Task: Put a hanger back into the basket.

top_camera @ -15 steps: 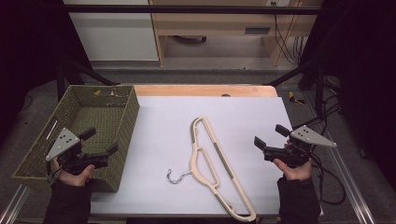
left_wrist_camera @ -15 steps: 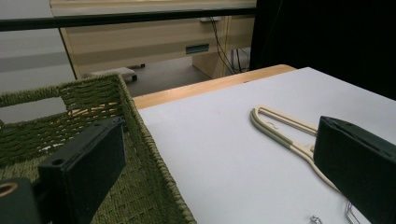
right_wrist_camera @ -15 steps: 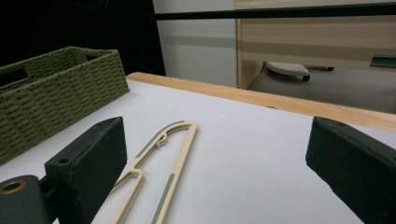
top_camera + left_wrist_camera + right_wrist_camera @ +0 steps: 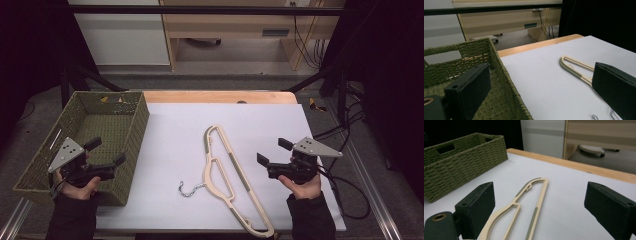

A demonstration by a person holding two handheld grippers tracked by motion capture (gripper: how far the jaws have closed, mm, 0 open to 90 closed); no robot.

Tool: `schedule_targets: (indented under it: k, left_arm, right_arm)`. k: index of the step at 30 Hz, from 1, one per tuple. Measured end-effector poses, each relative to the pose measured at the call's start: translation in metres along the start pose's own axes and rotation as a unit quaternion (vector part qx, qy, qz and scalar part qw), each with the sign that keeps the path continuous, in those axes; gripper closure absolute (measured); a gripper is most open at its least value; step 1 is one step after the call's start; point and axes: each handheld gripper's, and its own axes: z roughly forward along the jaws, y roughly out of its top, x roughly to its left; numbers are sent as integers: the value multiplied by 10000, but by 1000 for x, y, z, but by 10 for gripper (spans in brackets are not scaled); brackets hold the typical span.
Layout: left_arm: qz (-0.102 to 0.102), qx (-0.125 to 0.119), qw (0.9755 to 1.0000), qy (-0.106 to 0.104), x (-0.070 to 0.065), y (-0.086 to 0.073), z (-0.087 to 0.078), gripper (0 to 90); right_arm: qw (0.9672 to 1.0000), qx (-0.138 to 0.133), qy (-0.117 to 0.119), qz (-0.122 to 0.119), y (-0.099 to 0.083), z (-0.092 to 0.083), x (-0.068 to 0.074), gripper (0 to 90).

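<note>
A white sheet covers the surface [image 4: 260, 120], with a strip of bare wood showing along the far edge. The cream hanger [image 4: 225, 175] lies flat near the middle of it, metal hook toward the basket [image 4: 132, 130] (a green woven one, sitting at the left edge). The left claw [image 4: 106, 152] hovers over the basket's near corner, jaws spread and empty. The right claw [image 4: 272, 152] hangs just right of the hanger, also wide open, nothing between its pads, apart from the hanger. Beyond the surface stand pale cabinets [image 4: 125, 45] and a wooden desk [image 4: 240, 25] with cables trailing down; the sides of the room are dark.
</note>
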Motion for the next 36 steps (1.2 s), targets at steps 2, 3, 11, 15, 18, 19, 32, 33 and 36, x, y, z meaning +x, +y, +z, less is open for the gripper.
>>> schedule_targets:
  k: [2, 3, 11, 15, 18, 19, 32, 33, 36]
  left_arm:
    - [9, -4, 10000, 5, 0, 0, 0, 21]
    - [3, -11, 10000, 6, 0, 1, -1, 21]
    - [17, -12, 10000, 6, -1, 1, -1, 21]
    - [36, -10, 10000, -2, -3, 1, 0, 21]
    - [59, 3, 10000, -9, -4, 1, 1, 21]
    - [58, 10, 10000, -14, -5, 1, 1, 21]
    - [112, 27, 9999, -42, -9, 1, 4, 21]
    - [104, 29, 9999, -61, -10, 1, 5, 21]
    - [155, 74, 9998, -102, -15, 1, 8, 21]
  right_arm:
    - [9998, 147, 58, -82, -1, 4, 6, 118]
    - [9997, 202, 98, -94, -2, 6, 9, 123]
    - [9953, 888, 332, -206, -15, 20, 39, 212]
    - [9893, 1369, 422, -280, -32, 25, 55, 251]
    - [9826, 1727, 580, -350, -47, 32, 65, 290]
    - [9803, 1833, 642, -368, -51, 35, 68, 295]
    - [9579, 2787, 679, -140, -91, 53, 79, 506]
    - [9563, 2848, 666, -6, -92, 52, 80, 524]
    - [9526, 2972, 642, 89, -97, 52, 79, 584]
